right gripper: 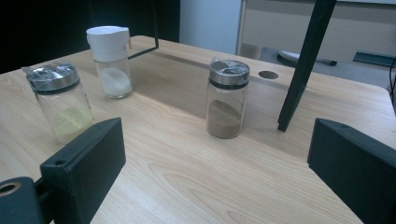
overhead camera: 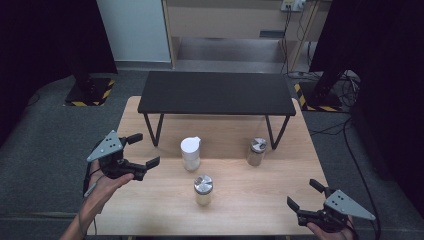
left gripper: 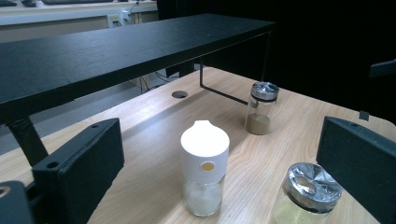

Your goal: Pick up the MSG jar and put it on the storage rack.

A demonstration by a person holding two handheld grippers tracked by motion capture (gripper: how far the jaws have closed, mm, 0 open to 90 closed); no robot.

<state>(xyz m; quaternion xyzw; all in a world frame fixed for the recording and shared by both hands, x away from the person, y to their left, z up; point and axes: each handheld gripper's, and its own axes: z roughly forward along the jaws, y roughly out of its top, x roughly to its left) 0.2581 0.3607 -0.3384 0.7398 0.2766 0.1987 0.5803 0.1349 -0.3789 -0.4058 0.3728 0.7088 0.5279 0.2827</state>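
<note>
On the wooden table [overhead camera: 280,200] stand three jars, none of them touched by either gripper; the white-capped jar [overhead camera: 190,153] sits near the middle, just in front of the black shelf [overhead camera: 216,93] that spans the far part of the table; the jar with brown powder [overhead camera: 256,152] stands to its right, close to the shelf's right leg; the jar with yellowish powder [overhead camera: 203,189] stands nearer the person, a little right of the white-capped one, and all three are apart from one another. At the table's left edge the left gripper [overhead camera: 143,150] hovers with its jaws spread wide and nothing between them, pointing right towards the jars; in the left gripper view the white-capped jar [left gripper: 204,168] lies ahead between the two jaws, the jar with yellowish powder [left gripper: 306,195] near the right jaw and the jar with brown powder [left gripper: 261,108] farther off. At the near right corner the right gripper [overhead camera: 305,194] is likewise wide open and holds nothing, well apart from every jar; its own view looks towards the jar with brown powder [right gripper: 227,98], with the jar with yellowish powder [right gripper: 60,101] and the white-capped jar [right gripper: 110,61] off to the left.
</note>
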